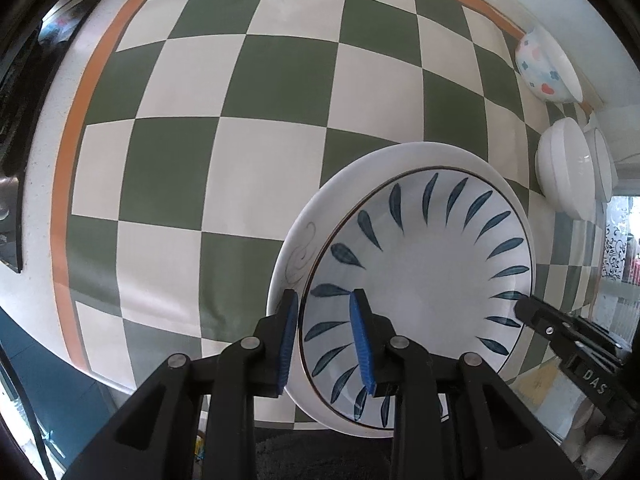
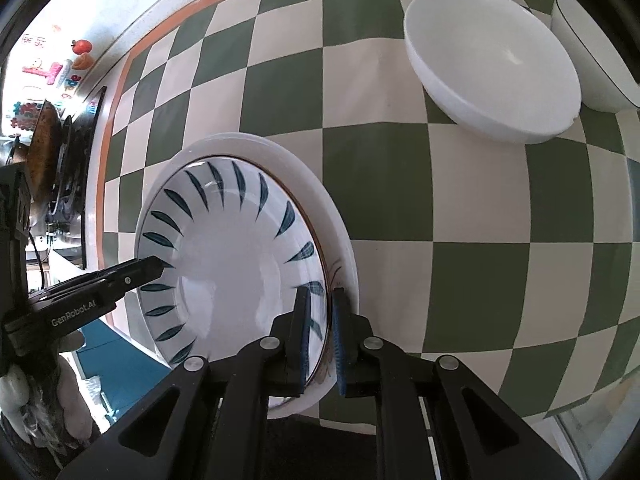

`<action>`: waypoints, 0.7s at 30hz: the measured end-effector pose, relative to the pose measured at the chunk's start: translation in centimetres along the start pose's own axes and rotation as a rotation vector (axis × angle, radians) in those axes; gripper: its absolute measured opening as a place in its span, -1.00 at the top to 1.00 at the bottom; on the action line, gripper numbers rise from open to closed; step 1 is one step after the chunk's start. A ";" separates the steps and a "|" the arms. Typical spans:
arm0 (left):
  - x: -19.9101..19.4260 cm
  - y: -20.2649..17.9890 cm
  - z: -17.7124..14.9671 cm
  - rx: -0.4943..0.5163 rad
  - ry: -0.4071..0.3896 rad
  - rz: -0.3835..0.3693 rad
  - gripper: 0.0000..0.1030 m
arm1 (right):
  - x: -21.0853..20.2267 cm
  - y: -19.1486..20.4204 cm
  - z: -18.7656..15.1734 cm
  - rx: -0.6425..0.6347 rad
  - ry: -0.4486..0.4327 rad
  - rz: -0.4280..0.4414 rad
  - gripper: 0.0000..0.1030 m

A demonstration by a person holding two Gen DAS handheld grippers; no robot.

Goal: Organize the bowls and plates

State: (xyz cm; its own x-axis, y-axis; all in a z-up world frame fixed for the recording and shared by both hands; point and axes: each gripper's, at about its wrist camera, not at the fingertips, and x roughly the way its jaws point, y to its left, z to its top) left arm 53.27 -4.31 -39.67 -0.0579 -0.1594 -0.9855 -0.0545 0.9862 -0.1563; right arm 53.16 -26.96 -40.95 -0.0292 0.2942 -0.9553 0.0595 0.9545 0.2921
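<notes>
A blue-leaf patterned plate (image 1: 424,280) lies stacked on a larger white plate (image 1: 296,240) on the checkered cloth. My left gripper (image 1: 326,300) straddles the left rims of both plates, with a gap between its pads and the rims. My right gripper (image 2: 322,296) is closed on the right rim of the blue-leaf plate (image 2: 240,272), above the white plate (image 2: 340,232). Each gripper shows in the other's view, the right one (image 1: 520,308) and the left one (image 2: 158,264). A plain white bowl (image 2: 492,68), a black-rimmed bowl (image 2: 592,52) and a flower-print bowl (image 1: 540,68) stand beyond.
The green-and-white checkered cloth (image 1: 240,140) has an orange border (image 1: 76,160). A stove with a pan (image 2: 48,148) lies past the cloth's left edge. The table's near edge runs just under the plates.
</notes>
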 end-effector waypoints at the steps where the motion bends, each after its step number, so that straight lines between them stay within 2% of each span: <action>1: -0.2 0.0 -0.1 0.007 -0.008 0.004 0.53 | -0.3 0.0 0.0 0.001 -0.007 -0.003 0.74; 6: -2.3 -0.5 -1.7 0.056 -0.071 0.045 0.50 | -2.1 0.7 -0.6 0.004 -0.052 -0.026 0.74; 11: -6.5 -1.5 -4.3 0.115 -0.183 0.064 0.29 | -5.1 2.6 -2.3 -0.012 -0.127 -0.048 0.74; 12: -7.7 -1.7 -5.0 0.129 -0.216 0.066 0.13 | -5.8 3.1 -2.9 -0.017 -0.143 -0.052 0.73; 13: -8.6 -1.8 -5.4 0.138 -0.238 0.071 -0.11 | -6.6 3.6 -3.4 -0.023 -0.158 -0.051 0.73; 14: -9.5 -2.0 -5.8 0.151 -0.266 0.070 -0.24 | -7.2 4.0 -4.0 -0.027 -0.173 -0.048 0.71; 15: -10.3 -2.0 -6.2 0.158 -0.292 0.066 -0.50 | -8.0 4.5 -4.6 -0.032 -0.193 -0.046 0.68; 16: -11.3 -2.1 -6.9 0.164 -0.327 0.056 -0.65 | -8.9 5.0 -5.3 -0.042 -0.214 -0.048 0.53; 19: -13.0 -2.6 -8.1 0.176 -0.389 0.058 -0.74 | -11.2 6.2 -7.2 -0.067 -0.279 -0.049 0.14; 21: -13.8 -2.6 -8.8 0.177 -0.406 0.053 -0.85 | -12.7 6.7 -8.4 -0.080 -0.320 -0.057 -0.02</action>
State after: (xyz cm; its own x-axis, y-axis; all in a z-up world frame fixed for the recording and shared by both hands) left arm 45.42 -5.06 -25.07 0.3418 -0.1131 -0.9329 0.1117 0.9906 -0.0792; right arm 45.56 -23.86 -26.47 0.2856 0.2217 -0.9323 -0.0119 0.9736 0.2279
